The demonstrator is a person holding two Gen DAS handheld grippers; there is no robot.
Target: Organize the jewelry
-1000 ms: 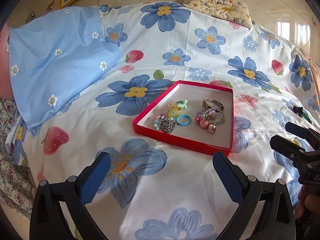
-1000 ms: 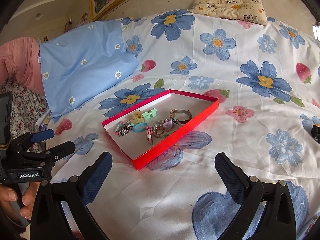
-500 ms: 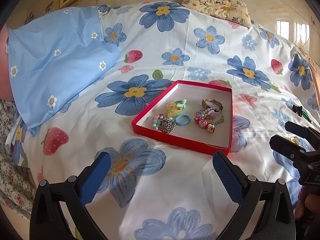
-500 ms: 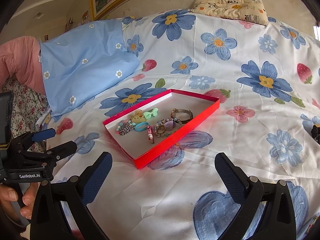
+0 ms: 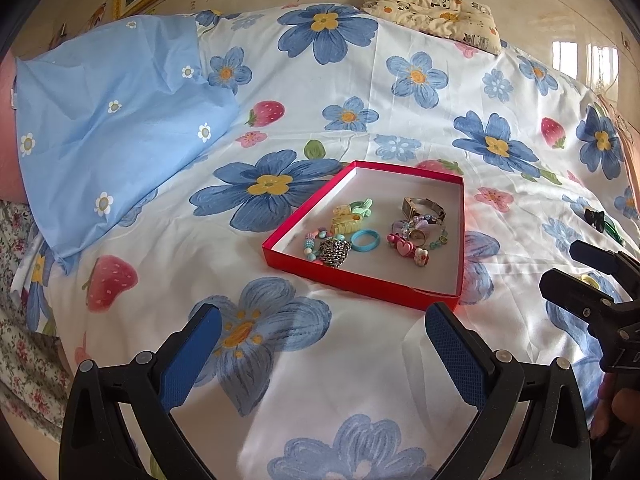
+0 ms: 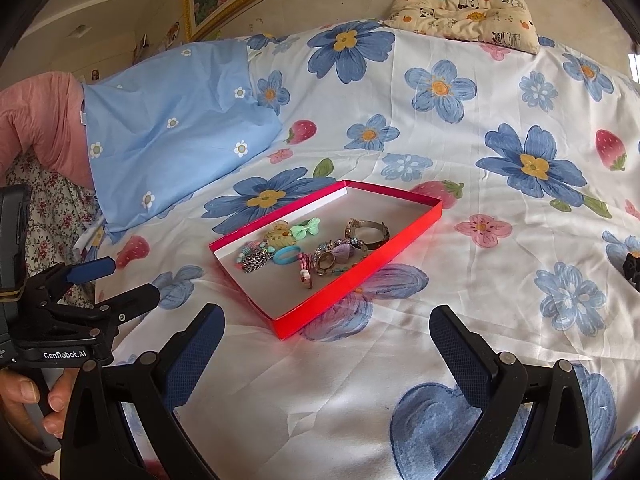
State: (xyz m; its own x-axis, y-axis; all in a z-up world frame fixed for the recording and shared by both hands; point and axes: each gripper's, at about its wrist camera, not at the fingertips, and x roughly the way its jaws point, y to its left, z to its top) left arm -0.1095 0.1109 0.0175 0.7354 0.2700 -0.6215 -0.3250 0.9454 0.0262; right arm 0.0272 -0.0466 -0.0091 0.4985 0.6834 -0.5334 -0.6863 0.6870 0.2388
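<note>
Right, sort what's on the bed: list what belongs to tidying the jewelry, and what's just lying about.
For the job: red box; in it the watch, blue ring, green bow, yellow clip, bead bracelet, heart clip.

Lying about: blue pillow, panda cushion, black hair tie.

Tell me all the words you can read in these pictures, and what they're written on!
"GenRobot.AI", in white letters on the black body of the left gripper, seen in the right wrist view.
The small patterned pillow at the far edge of the bed has dark blocks that might be letters, but they are too blurred to read.
The watch in the red box is too small to read.
</note>
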